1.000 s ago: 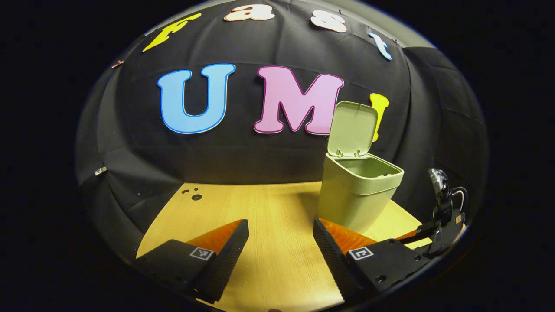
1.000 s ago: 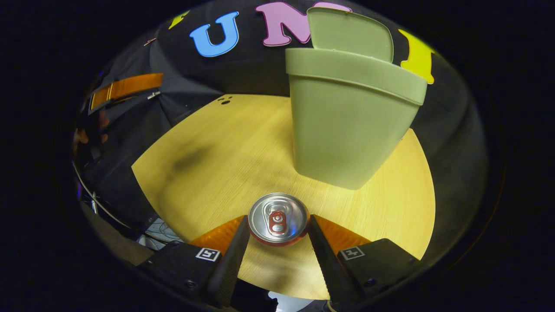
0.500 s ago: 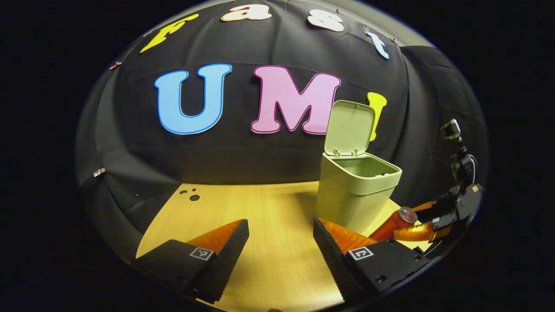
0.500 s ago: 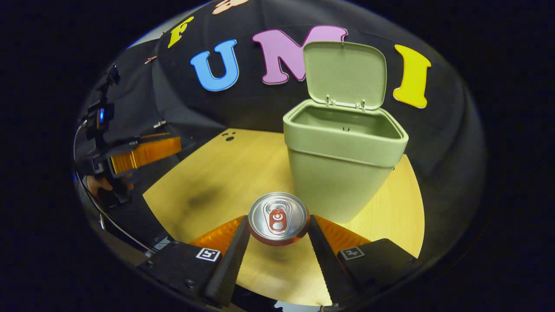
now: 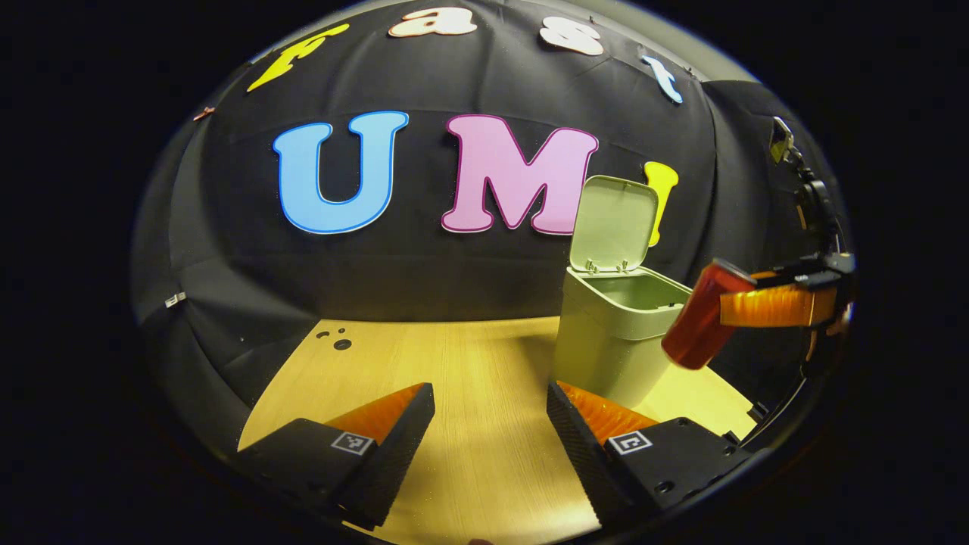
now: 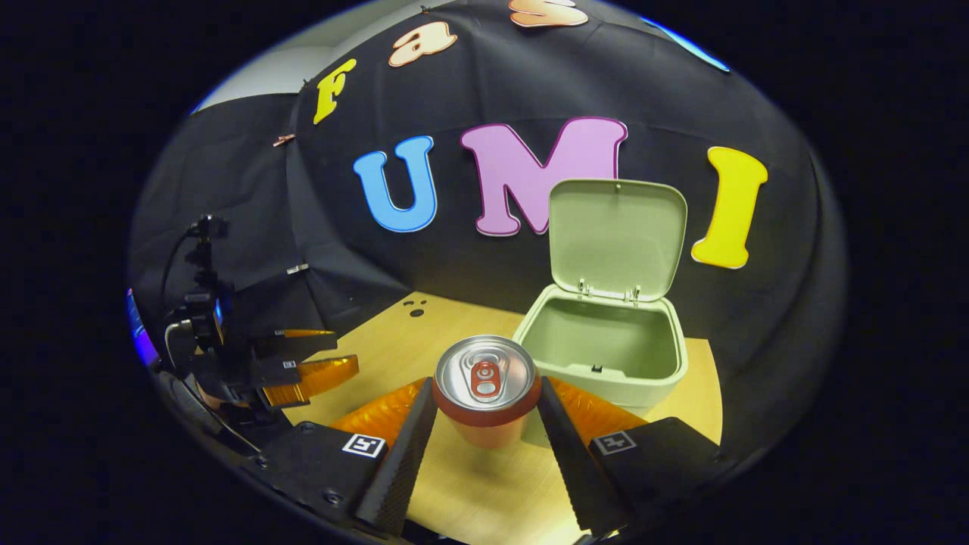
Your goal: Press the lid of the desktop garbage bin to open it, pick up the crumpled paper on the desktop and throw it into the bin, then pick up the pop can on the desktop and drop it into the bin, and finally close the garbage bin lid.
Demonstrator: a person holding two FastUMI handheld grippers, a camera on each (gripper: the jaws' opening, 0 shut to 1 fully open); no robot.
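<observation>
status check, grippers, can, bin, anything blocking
Right gripper shut on can, lifted clear of table. Left gripper open, holding nothing. Bin lid up, nothing in the way.

Change noted: the right gripper (image 6: pixel 484 412), clamped on the pop can (image 6: pixel 484 382), now stands well higher than a second ago. The can is off the wooden desktop (image 6: pixel 394 341) and level with the rim of the garbage bin (image 6: pixel 606 378), just beside its near wall. In the right gripper view the bin's interior is now seen from above. In the left gripper view the can (image 5: pixel 700 314) has risen from desktop level to rim height.
</observation>
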